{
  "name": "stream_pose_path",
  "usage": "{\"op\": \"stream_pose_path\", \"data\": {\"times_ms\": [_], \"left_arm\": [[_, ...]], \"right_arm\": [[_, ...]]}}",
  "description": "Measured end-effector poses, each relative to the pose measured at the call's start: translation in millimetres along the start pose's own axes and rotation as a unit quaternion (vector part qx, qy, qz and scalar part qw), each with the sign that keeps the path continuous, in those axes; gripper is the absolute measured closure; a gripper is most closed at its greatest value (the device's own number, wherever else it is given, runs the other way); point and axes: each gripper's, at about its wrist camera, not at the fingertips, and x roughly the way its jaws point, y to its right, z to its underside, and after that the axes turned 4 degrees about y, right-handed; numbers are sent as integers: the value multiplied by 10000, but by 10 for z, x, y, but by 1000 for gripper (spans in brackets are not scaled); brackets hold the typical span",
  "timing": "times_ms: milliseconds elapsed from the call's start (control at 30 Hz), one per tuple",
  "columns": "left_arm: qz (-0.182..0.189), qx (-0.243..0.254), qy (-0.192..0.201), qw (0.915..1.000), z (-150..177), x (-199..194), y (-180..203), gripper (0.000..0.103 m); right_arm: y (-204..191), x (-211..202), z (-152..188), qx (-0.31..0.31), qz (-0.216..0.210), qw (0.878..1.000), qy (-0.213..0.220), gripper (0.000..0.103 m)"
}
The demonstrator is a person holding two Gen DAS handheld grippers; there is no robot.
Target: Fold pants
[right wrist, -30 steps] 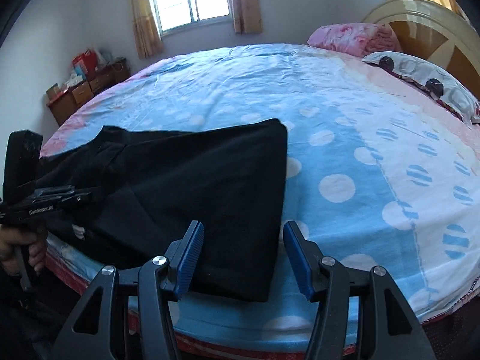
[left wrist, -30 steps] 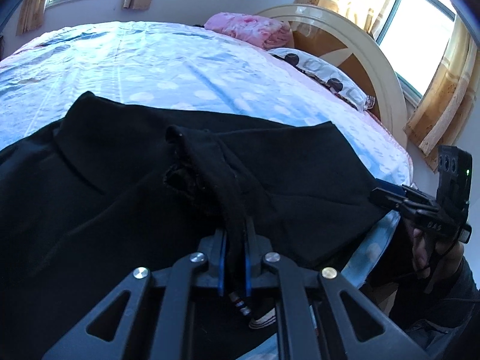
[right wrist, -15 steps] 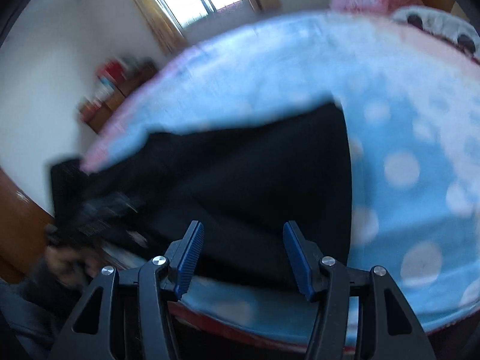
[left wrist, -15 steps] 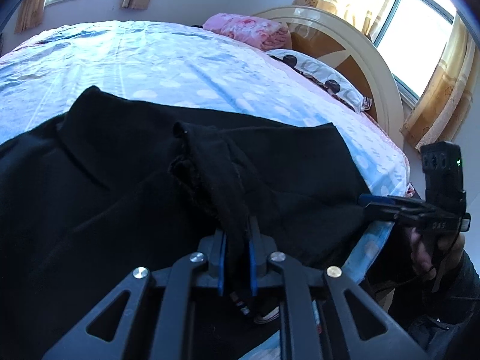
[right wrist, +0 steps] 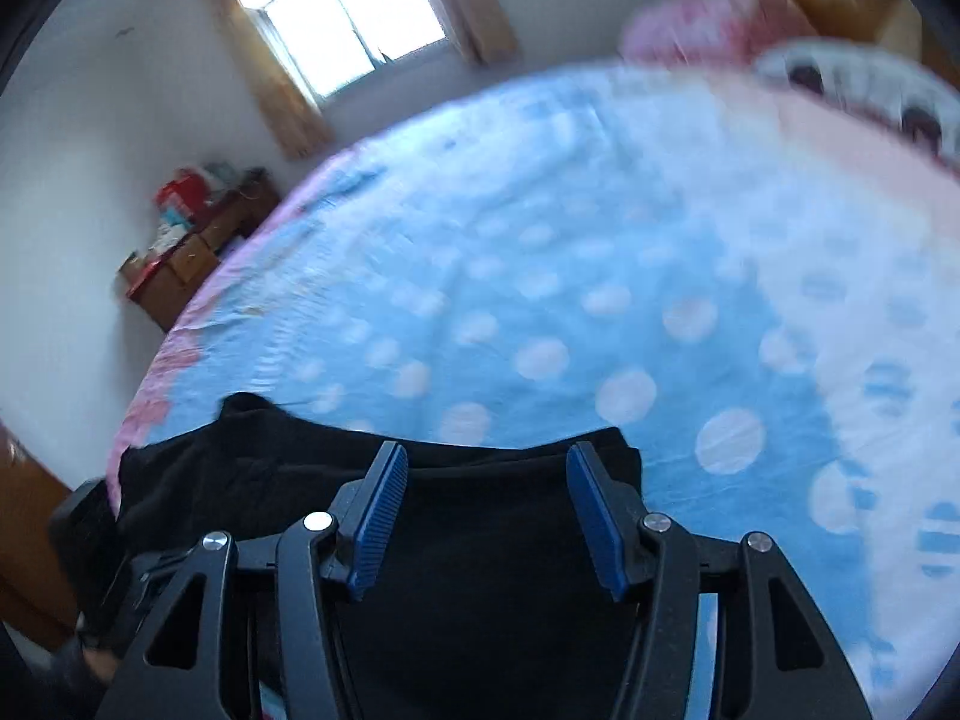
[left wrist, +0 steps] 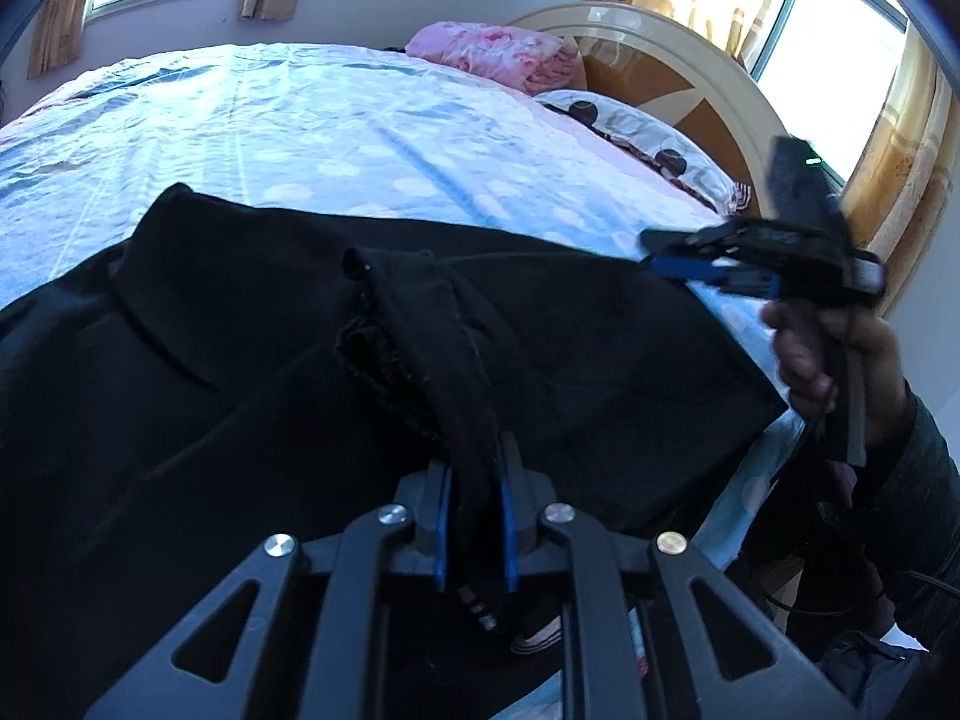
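The black pants point(left wrist: 252, 396) are spread flat on the bed point(left wrist: 336, 120), at the edge nearest the cameras, with part of the fabric hanging off that edge. Details are hard to make out: the cloth is so dark that seams and legs mostly blur into one shape, and only a raised fold and a fuzzy inner lining can be picked out near the middle. The lower left of the pants is cut off by the left wrist view. The right wrist view is smeared by motion, so the far end of the bed is only vaguely readable there.

A bunched strip of the pants is pinched in the left gripper point(left wrist: 474, 531); its jaws have just been easing open a little, but the fabric is still pressed between the blue pads point(left wrist: 443, 525).

The right gripper point(right wrist: 489, 519) is held wide open above the pants, near their corner at the bed edge, with nothing between its jaws. It is carried by a hand point(left wrist: 810, 360) in a dark sleeve.

At the head of the bed, a pink blanket point(left wrist: 498, 54) and a spotted pillow point(left wrist: 648, 138) can be seen against the headboard point(left wrist: 708, 90).
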Motion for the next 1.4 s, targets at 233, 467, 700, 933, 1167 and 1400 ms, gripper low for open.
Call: {"op": "stream_pose_path", "data": {"times_ms": [233,467,700,933,1167,1400], "left_arm": [[-91,66,-13,9999,-18,8,45,85],[-219,-25,242,9995,-36,-162,12,61],[-870,125,711,9936,19,-514,-152,39],[-1900,113,768,9787,143,-823,-622,39],[-2310,-198,985,9677,250,-1182,-1051,35],[-2490,-645,1157,9594,260,-1444,-1473,30]], "right_arm": [[-62,-40,2,-67,116,9999,71,46],[-387,-519,403,-407,-51,9980,475,45],[-731,-397,893,-1442,216,9892,-116,45],[-1333,-332,334,-1279,-1330,9828,-82,45],[-2038,645,-125,-949,-1859,9753,-720,45],[-2190,1541,-182,-539,-1844,9637,-1854,50]]}}
